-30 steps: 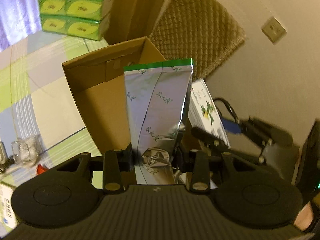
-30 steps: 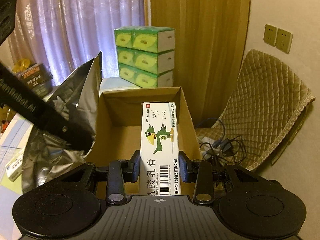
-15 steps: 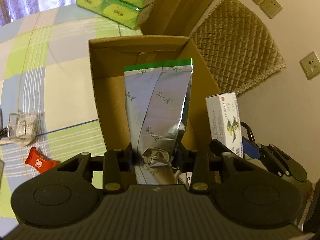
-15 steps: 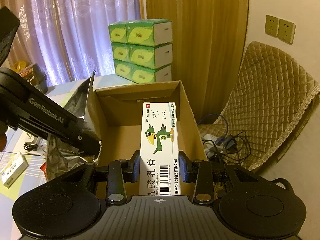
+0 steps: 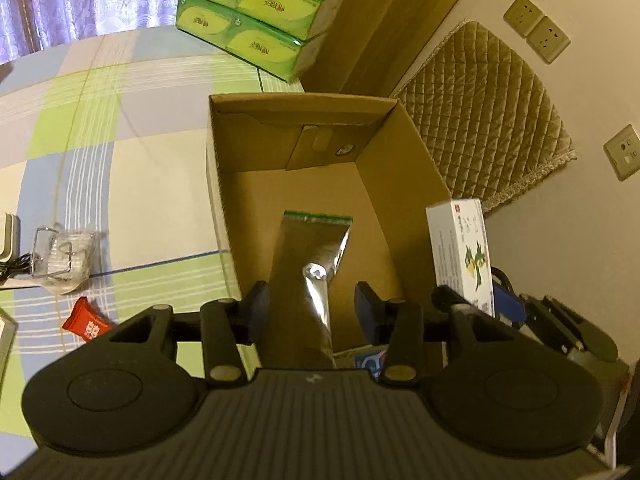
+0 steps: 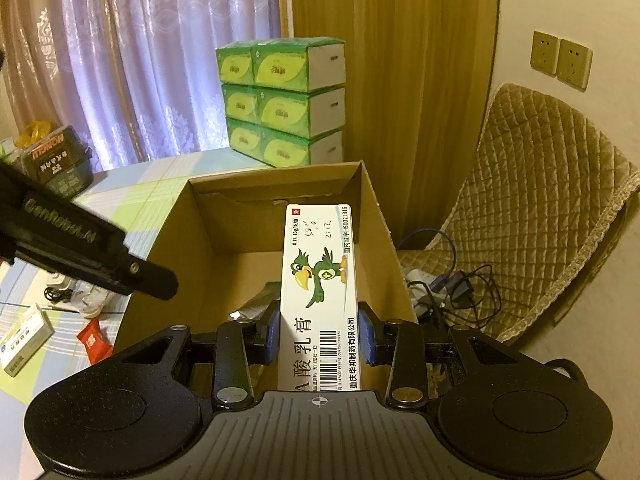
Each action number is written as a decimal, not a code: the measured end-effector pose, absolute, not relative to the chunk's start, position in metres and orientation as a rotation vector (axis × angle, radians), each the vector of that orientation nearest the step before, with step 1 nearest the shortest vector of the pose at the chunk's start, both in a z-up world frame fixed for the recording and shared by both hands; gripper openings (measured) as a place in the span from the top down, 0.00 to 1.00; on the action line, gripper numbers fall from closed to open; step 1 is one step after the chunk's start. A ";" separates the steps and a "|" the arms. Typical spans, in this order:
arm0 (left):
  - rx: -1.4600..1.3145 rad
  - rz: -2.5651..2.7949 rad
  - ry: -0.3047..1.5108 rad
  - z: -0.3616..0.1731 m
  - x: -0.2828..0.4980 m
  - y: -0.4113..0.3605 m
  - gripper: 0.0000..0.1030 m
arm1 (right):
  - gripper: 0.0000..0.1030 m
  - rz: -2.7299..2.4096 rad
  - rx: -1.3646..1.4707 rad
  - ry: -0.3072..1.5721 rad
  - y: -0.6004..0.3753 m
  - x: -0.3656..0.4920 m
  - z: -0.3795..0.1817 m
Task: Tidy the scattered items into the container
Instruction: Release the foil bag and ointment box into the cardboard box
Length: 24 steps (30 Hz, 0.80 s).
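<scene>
While left hand-held gripper (image 5: 310, 312) gapes above foil pouch (image 5: 310, 256) in cardboard box (image 5: 404, 152), right hand-held gripper (image 6: 319, 338) clamps ointment carton (image 6: 320, 280); red packet (image 5: 86, 324) outside

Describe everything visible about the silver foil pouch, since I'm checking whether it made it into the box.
The silver foil pouch with a green top strip is long, flat and crinkled, with a bright glare spot on its foil. It lies inside the open brown cardboard box, green end toward the far wall. The left hand-held gripper is open above it, fingers apart on either side; whether the left one touches it is unclear. The right wrist view shows only a sliver of it.
</scene>
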<state>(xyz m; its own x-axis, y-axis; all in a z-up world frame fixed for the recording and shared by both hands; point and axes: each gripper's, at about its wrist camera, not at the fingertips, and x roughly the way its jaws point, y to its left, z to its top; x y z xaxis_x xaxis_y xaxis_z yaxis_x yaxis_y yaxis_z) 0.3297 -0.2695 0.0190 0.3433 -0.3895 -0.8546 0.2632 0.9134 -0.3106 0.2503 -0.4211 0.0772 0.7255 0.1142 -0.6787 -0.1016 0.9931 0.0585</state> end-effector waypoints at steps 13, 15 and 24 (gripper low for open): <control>-0.120 -0.435 1.096 0.023 0.300 -0.227 0.55 | 0.06 0.146 0.057 0.686 -0.409 0.258 0.081; -0.123 -0.435 1.087 0.023 0.295 -0.218 0.53 | 0.05 0.147 0.062 0.693 -0.407 0.257 0.082; -0.113 -0.408 1.004 0.026 0.260 -0.173 0.30 | 0.05 0.151 0.065 0.692 -0.395 0.232 0.087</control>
<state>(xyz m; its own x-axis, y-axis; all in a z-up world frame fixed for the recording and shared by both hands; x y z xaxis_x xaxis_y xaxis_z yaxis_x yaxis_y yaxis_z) 0.2603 -0.1730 0.0259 0.4687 -0.3833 -0.7958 0.2806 0.9189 -0.2774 0.2324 -0.3955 0.0870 0.7596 0.1599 -0.6304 -0.1167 0.9871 0.1098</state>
